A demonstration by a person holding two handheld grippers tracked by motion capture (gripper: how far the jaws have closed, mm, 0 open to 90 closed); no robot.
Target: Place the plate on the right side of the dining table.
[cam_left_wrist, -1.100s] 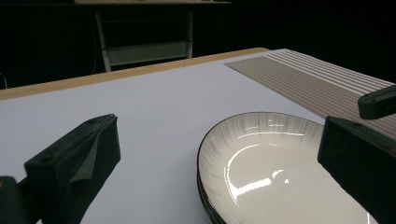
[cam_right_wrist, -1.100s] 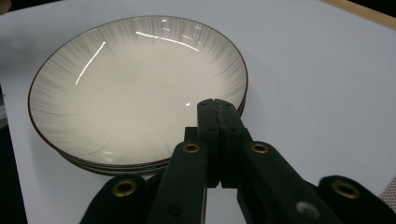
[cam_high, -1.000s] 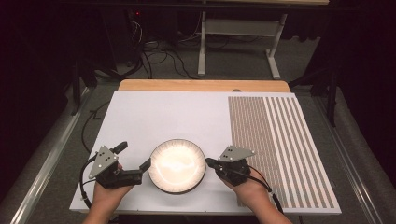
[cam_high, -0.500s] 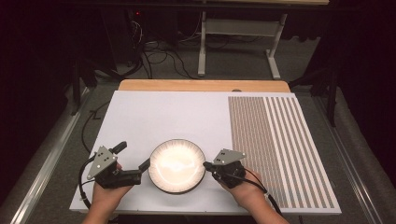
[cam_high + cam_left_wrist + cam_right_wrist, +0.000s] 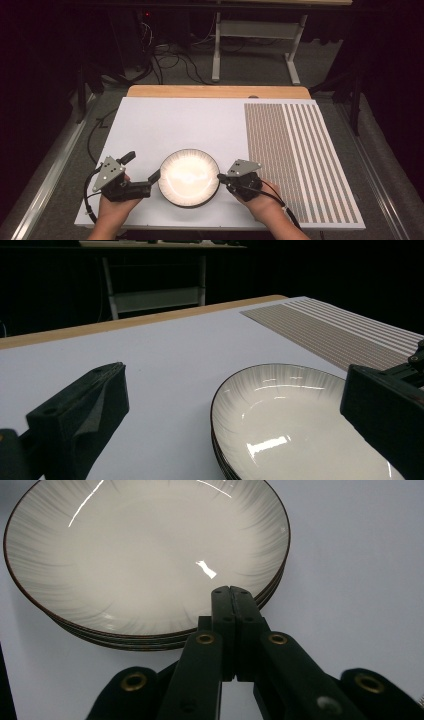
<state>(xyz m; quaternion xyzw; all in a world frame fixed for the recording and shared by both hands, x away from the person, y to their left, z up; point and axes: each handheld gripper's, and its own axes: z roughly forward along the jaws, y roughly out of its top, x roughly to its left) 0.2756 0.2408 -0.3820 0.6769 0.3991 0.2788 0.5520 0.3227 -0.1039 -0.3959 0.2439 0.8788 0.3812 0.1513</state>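
- The right gripper [image 5: 220,177] has its two black jaws pressed flat together with nothing between them; in the right gripper view [image 5: 233,591] the closed tips sit over the near rim of the plates, and whether they touch it cannot be told.
- In the high view its tip lies at the right edge of the stack, with the grey three-cornered plate on top and the cable trailing back over the person's right hand [image 5: 260,202].
- The left gripper [image 5: 156,175] is spread wide; in the left gripper view [image 5: 240,410] one jaw stands at the left above bare board and the other at the right above the stack's far side, gripping nothing.
- In the high view its forward jaw points at the left edge of the stack, and the person's left hand [image 5: 112,207] holds the body from below.
- The stack of plates [image 5: 189,177] sits between the two grippers, near the front edge of the white board [image 5: 175,125]; the plates are shallow, white with faint grey rays and a dark rim, and the gripper views show several rims layered under the top one [image 5: 145,555].
- To the right of the stack, well apart from it, the board carries a striped brown panel [image 5: 295,155].
- A wooden strip [image 5: 215,91] runs along the board's far edge.
- Beyond it, on the dark floor, stand a white table frame [image 5: 255,35] and loose cables [image 5: 170,55].
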